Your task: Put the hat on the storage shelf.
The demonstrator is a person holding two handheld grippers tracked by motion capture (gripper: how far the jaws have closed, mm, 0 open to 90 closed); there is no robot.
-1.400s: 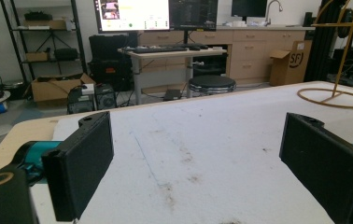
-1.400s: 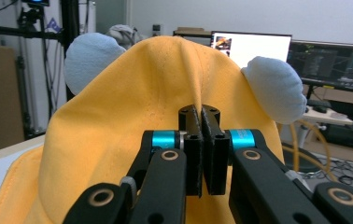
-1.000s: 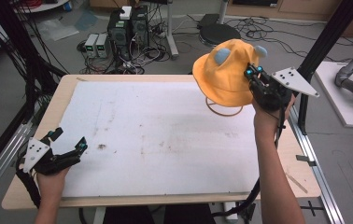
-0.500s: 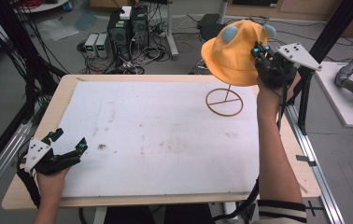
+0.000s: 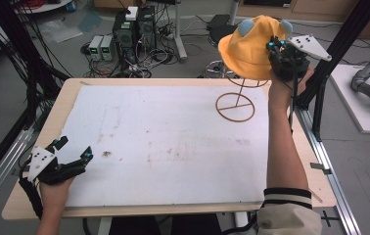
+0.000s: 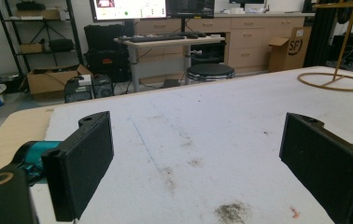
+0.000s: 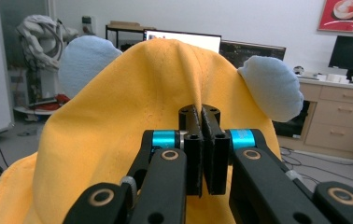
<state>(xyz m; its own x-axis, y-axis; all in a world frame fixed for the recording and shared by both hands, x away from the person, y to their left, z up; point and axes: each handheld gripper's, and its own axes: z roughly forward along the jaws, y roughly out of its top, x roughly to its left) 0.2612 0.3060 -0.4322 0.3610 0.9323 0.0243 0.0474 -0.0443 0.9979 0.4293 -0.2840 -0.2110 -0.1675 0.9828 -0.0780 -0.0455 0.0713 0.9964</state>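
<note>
Table (image 5: 173, 147): bare white top, with the left gripper (image 5: 70, 155) resting at its near left corner, jaws spread wide and holding nothing. Hat (image 5: 249, 46): yellow, two blue ears, held aloft over the far right corner above the stand (image 5: 236, 105). Right gripper (image 5: 277, 45): jaws pinched tight on a thin fold of the hat. Risk: so slight a pinch may let the cloth slip out; a low pass could snag and tip the light stand.

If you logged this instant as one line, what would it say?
right gripper: shut on yellow hat, held above wire stand | left gripper: open, nothing in it, low over the white table
</note>
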